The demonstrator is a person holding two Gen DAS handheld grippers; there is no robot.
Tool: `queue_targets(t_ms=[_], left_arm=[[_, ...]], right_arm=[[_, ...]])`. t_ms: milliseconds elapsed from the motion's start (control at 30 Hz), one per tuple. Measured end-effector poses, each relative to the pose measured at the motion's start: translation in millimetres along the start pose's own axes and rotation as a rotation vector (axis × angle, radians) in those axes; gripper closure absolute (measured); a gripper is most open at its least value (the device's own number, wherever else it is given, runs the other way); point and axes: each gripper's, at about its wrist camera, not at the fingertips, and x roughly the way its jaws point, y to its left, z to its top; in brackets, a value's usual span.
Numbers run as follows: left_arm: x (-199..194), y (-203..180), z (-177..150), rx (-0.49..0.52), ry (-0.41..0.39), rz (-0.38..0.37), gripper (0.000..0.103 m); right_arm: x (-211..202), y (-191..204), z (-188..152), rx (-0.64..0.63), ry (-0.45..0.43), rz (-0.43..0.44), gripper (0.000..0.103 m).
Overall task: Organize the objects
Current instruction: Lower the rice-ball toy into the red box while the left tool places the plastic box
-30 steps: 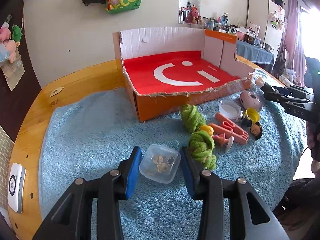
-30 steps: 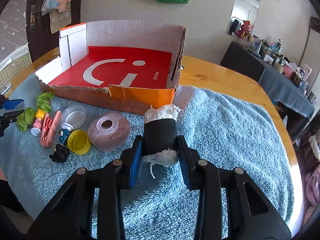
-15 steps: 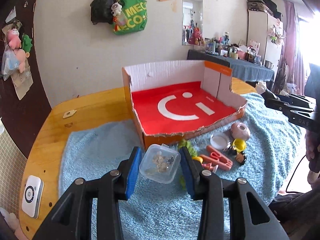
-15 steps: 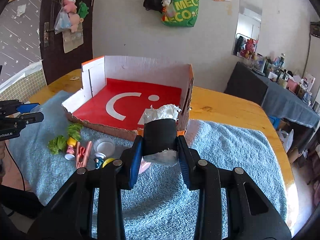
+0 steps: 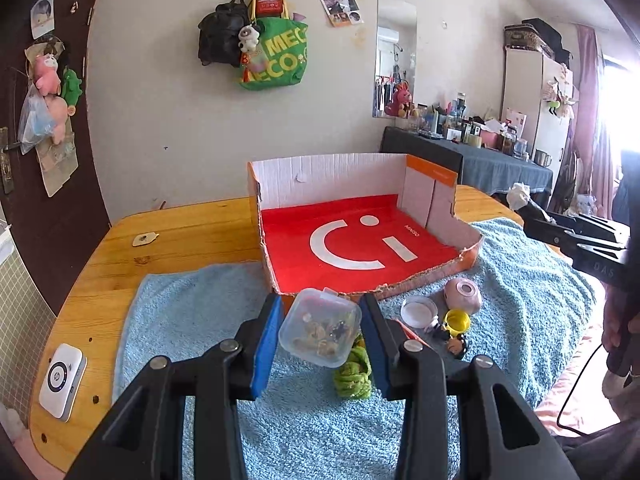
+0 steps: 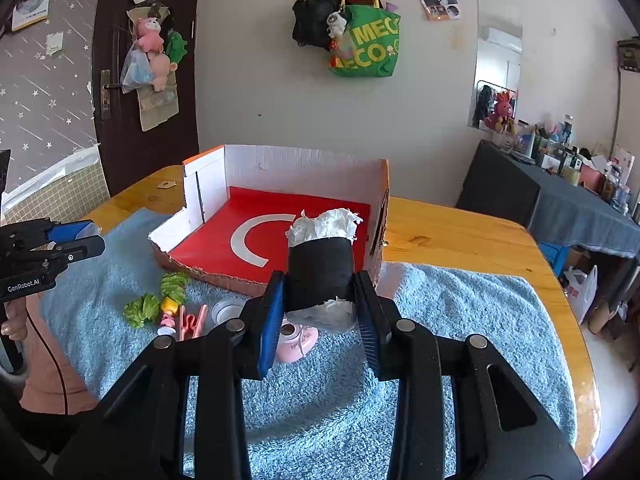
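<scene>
Spread over the round wooden table (image 5: pixel 192 236), a blue terry towel (image 5: pixel 192 320) carries the open red-floored cardboard box (image 5: pixel 360 240). At left, the left gripper (image 5: pixel 318 330) clamps a small clear plastic case of trinkets (image 5: pixel 320 328), the box straight ahead. At right, the right gripper (image 6: pixel 320 304) clenches an upright black-banded white paper roll (image 6: pixel 320 268) just short of the box's torn front lip, about equally near.

Red box (image 5: pixel 360 240); blue towel (image 5: pixel 192 320)
</scene>
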Motion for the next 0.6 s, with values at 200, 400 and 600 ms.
queue_targets(t_ms=[200, 400, 600], left_arm=[[2, 0, 16, 0.002, -0.020, 0.012, 0.061], [16, -4, 45, 0.029, -0.037, 0.001, 0.061], [47, -13, 70, 0.114, -0.013, 0.015, 0.061]], right_arm=[[7, -2, 8, 0.002, 0.003, 0.017, 0.070], [30, -7, 30, 0.003, 0.010, 0.051, 0.070], [76, -11, 52, -0.016, 0.080, 0.074, 0.070]])
